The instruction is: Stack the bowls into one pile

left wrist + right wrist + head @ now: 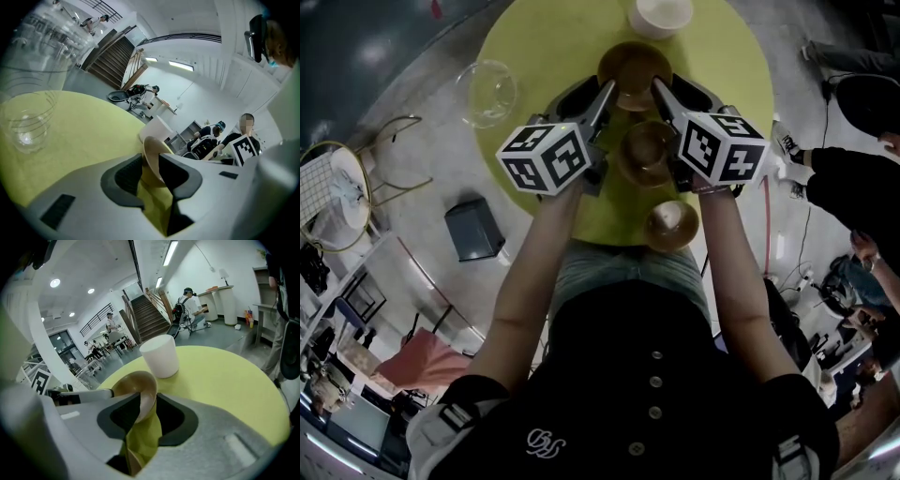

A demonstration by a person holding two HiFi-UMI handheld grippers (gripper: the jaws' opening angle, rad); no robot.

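A brown bowl (635, 64) stands toward the far side of the round yellow-green table (544, 47). My left gripper (607, 91) is shut on its near-left rim, and my right gripper (659, 89) is shut on its near-right rim. In the left gripper view the thin tan rim (152, 157) stands edge-on between the dark pads of the left gripper (151, 166). The right gripper view shows the same rim (136, 383) filling the gap of the right gripper (149, 408). A second brown bowl (647, 150) sits nearer me between the grippers' bodies. A third (670, 225) sits at the table's near edge.
A white bowl (661, 14) stands at the table's far edge, just beyond the held bowl, and also shows as the white bowl (160, 356). A clear glass bowl (486, 92) sits at the table's left edge. A dark bin (473, 228) is on the floor. People sit to the right.
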